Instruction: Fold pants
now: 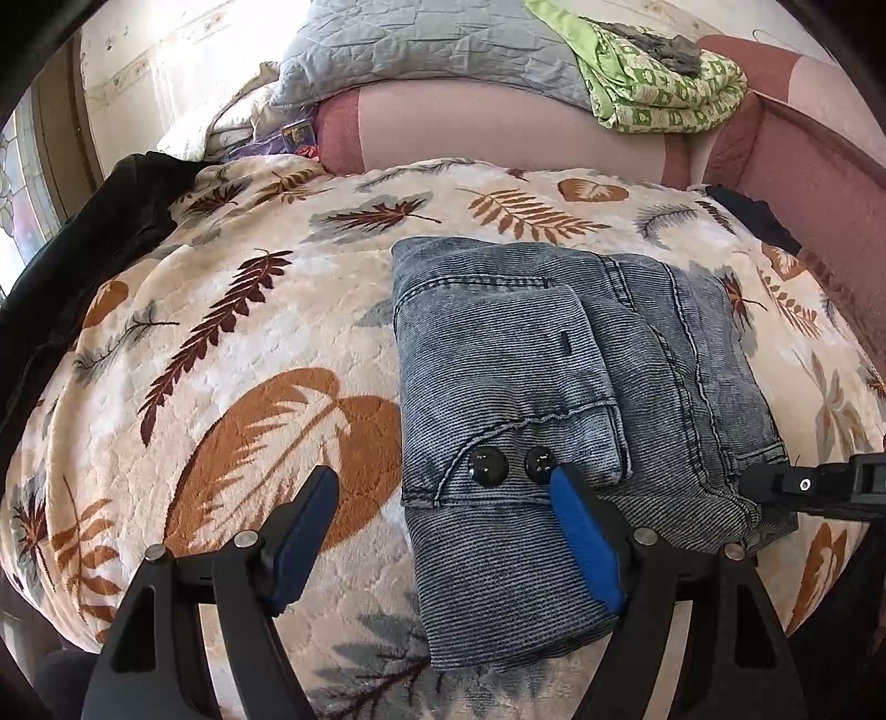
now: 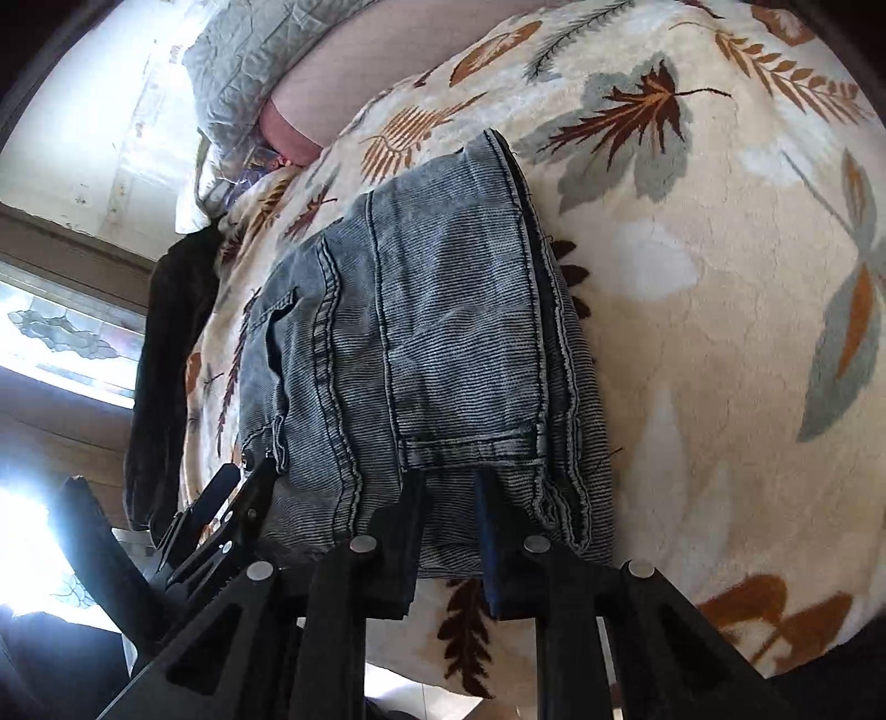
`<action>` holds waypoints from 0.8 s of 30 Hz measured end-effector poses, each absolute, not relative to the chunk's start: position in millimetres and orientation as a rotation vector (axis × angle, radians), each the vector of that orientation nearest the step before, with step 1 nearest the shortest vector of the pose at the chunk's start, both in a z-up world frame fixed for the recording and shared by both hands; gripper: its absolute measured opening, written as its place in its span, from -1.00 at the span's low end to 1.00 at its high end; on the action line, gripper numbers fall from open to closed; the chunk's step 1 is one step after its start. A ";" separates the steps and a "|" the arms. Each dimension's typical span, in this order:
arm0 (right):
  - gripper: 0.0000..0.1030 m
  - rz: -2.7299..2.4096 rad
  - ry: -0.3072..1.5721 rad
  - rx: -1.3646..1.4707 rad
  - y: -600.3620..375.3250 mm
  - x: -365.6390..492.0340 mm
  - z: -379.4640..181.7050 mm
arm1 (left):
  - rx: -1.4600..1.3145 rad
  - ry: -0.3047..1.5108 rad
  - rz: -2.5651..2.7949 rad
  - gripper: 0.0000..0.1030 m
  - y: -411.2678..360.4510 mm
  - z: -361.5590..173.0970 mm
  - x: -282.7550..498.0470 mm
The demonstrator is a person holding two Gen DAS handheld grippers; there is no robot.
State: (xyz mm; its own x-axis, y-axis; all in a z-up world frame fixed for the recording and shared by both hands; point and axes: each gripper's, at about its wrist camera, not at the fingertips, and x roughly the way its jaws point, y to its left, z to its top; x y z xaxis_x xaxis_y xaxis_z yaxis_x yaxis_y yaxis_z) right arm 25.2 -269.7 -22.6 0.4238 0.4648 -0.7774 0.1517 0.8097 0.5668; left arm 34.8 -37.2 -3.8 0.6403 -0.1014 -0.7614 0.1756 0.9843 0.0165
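The grey-blue denim pants (image 1: 559, 399) lie folded into a compact stack on the leaf-print blanket (image 1: 232, 343), with two black buttons (image 1: 488, 465) near their front edge. My left gripper (image 1: 443, 487) is open above the stack's near left corner, one blue pad over the blanket and one over the denim. My right gripper shows at the right edge of the left wrist view (image 1: 819, 490). In the right wrist view the pants (image 2: 443, 332) fill the middle and my right gripper (image 2: 451, 487) is open at the stack's near edge, holding nothing. The left gripper also shows there (image 2: 232, 498).
A dark garment (image 1: 94, 238) lies on the blanket's left edge. A grey quilt (image 1: 421, 44) and a green patterned cloth (image 1: 659, 83) rest on the pink sofa back (image 1: 498, 138). A window (image 2: 72, 332) is at the left.
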 end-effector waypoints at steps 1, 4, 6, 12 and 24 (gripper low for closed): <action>-0.56 0.207 1.133 0.620 -268.5 26.5 -15.5 | 0.086 0.863 -0.160 0.54 -36.3 -4.0 35.0; -0.55 0.244 1.076 0.598 -265.2 37.0 12.6 | 0.079 0.863 -0.165 0.54 -34.7 -4.7 35.3; -0.40 0.266 1.037 0.583 -261.8 54.6 30.0 | 0.083 0.860 -0.163 0.54 -35.7 -4.6 35.0; -0.10 0.223 1.044 0.557 -271.0 117.7 19.1 | 0.076 0.861 -0.166 0.55 -34.7 -4.9 35.0; -0.08 0.181 1.120 0.410 -262.9 77.8 -6.3 | 0.057 0.870 -0.177 0.58 -33.0 -5.5 37.5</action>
State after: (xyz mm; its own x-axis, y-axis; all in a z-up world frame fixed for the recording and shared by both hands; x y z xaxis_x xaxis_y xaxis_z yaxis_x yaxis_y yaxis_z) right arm 77.8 -262.9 -6.3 0.4305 0.3433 -0.8348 0.0625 0.9113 0.4070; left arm 37.5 -33.0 -5.5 0.6316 -0.1311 -0.7642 0.1774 0.9839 -0.0221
